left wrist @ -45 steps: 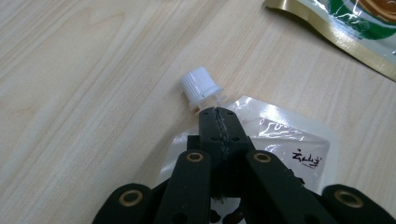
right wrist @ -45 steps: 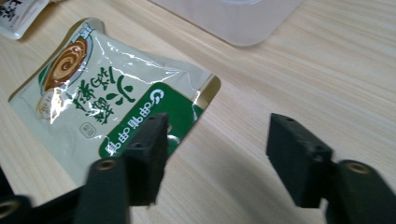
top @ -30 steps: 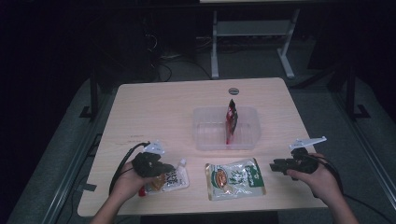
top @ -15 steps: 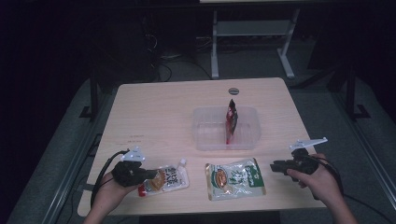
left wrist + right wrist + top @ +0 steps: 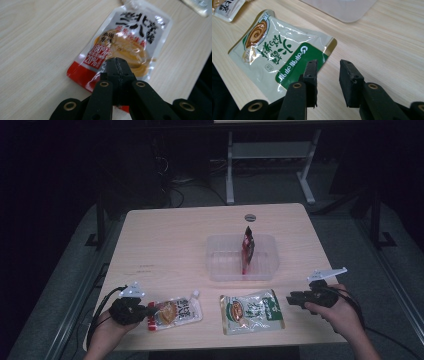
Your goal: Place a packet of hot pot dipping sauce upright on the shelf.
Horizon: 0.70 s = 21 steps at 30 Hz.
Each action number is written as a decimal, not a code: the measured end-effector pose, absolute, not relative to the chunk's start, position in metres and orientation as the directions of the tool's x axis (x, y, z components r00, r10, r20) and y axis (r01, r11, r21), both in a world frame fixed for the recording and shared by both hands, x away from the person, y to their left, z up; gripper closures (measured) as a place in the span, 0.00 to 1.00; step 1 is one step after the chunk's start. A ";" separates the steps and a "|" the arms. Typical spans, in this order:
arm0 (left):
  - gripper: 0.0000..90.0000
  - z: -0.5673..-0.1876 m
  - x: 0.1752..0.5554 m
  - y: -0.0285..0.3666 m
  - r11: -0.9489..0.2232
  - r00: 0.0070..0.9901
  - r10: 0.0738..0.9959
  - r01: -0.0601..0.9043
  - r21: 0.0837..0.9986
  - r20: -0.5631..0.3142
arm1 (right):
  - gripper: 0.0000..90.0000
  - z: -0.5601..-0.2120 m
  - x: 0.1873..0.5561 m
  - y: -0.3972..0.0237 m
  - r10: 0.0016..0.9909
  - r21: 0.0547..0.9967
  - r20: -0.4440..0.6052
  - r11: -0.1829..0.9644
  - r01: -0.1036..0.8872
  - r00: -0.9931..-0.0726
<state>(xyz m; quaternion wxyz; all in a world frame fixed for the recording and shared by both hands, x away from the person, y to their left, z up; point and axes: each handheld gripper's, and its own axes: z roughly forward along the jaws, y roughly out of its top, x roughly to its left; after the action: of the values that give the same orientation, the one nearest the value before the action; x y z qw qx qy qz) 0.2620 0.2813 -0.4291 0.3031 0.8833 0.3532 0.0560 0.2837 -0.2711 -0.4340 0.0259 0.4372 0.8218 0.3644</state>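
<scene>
Left gripper (image 5: 117, 62), fingers pressed together on a sauce pouch (image 5: 125, 47) reading "80%" and "20%", lying lengthwise along the bench edge.

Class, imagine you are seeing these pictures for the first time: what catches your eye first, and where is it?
A dark red packet stands upright in the clear plastic tray at mid-table. Near the front edge lie two flat pouches: a red-and-white one, with the shut left gripper at its red end, and a green-and-white one, towards which the open right gripper points.
</scene>
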 end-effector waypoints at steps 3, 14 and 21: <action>1.00 -0.433 0.262 0.282 -0.565 0.734 0.669 0.606 0.560 -0.119 | 0.75 -0.434 0.284 -0.269 0.729 0.621 0.285 0.353 0.699 -0.622; 1.00 -0.441 0.268 0.285 -0.569 0.719 0.684 0.632 0.527 -0.123 | 0.72 -0.431 0.283 -0.251 0.679 0.638 0.301 0.379 0.670 -0.670; 1.00 -0.444 0.270 0.282 -0.580 0.719 0.685 0.638 0.507 -0.121 | 0.70 -0.427 0.287 -0.228 0.632 0.643 0.318 0.404 0.651 -0.707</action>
<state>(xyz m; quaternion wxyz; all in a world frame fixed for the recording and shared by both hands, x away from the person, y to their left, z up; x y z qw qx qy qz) 0.2701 0.2818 -0.4440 0.2670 0.8877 0.3724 0.0441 0.2869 -0.2275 -0.4271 -0.0118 0.3828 0.8379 0.3889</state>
